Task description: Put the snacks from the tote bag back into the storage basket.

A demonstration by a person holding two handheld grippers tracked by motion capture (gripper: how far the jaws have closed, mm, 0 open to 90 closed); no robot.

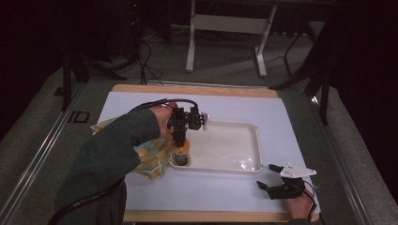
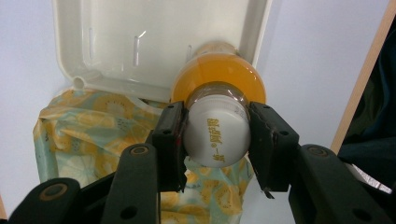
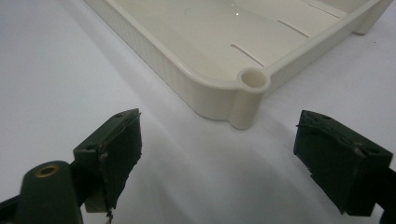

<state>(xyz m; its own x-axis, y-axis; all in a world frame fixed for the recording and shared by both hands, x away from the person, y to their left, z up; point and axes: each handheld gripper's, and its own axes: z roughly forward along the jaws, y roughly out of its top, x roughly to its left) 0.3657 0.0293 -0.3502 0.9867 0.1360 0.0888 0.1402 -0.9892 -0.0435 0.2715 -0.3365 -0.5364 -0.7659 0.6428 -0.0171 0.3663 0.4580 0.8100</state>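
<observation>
From above, my left gripper (image 1: 180,136) holds the bottle (image 1: 180,153) upright in the tray's (image 1: 234,168) near-left corner, beside the cloth (image 1: 150,159). Along my left fingers (image 2: 170,140), they pinch its white cap (image 2: 215,135). My right fingers (image 3: 116,149) stand spread over bare desk (image 3: 56,79), near the tray corner.
</observation>
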